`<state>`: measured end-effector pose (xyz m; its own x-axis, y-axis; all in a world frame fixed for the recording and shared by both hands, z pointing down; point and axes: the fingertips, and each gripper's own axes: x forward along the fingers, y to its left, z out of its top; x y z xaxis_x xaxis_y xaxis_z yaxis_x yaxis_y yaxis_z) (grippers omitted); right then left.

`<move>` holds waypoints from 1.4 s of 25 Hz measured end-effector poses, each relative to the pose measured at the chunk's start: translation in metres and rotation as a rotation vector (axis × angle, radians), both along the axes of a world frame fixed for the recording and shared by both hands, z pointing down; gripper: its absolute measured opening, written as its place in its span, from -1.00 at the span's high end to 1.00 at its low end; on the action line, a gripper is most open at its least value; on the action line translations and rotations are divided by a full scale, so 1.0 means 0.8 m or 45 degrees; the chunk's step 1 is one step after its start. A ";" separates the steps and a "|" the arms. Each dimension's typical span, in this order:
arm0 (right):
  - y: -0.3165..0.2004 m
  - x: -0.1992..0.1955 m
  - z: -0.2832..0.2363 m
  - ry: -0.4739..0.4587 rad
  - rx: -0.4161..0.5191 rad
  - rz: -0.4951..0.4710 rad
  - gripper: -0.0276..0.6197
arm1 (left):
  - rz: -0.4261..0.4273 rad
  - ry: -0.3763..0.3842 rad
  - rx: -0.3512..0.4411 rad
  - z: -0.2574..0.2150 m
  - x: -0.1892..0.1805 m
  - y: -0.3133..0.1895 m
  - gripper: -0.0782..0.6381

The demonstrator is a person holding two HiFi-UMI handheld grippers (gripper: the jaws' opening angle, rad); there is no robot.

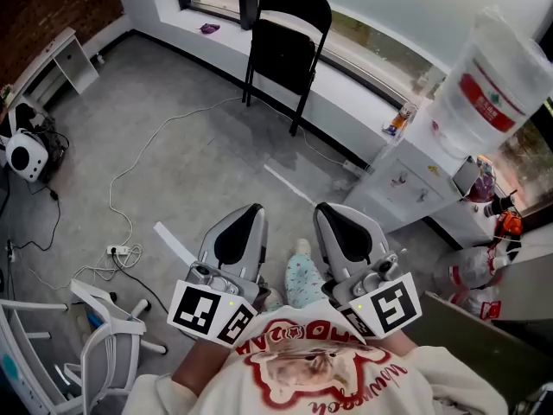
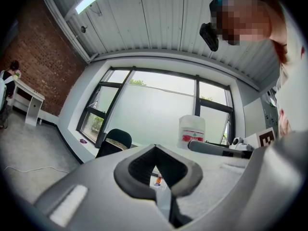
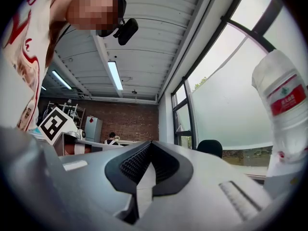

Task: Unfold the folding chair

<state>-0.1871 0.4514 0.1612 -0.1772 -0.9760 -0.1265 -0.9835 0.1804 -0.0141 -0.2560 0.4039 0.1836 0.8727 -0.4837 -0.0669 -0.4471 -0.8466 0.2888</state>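
The folding chair (image 1: 285, 52) stands upright and still folded, leaning against the window sill (image 1: 226, 38), its long axis vertical. Both the left gripper (image 1: 244, 223) and the right gripper (image 1: 333, 223) are held close to the person's body, well back from that sill across open floor, each with its jaws pressed together on nothing. The chair lies straight ahead, roughly between the lines of the two grippers, so neither looks clearly nearer, and both must open and travel toward the sill.

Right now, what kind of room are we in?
Probably an office or workroom: a water dispenser bottle, a white swivel chair, and a black folding chair by the big window.
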 end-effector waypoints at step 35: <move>-0.286 0.211 0.005 -0.012 -0.014 -0.102 0.83 | -0.119 -0.023 0.037 -0.012 0.197 -0.281 0.78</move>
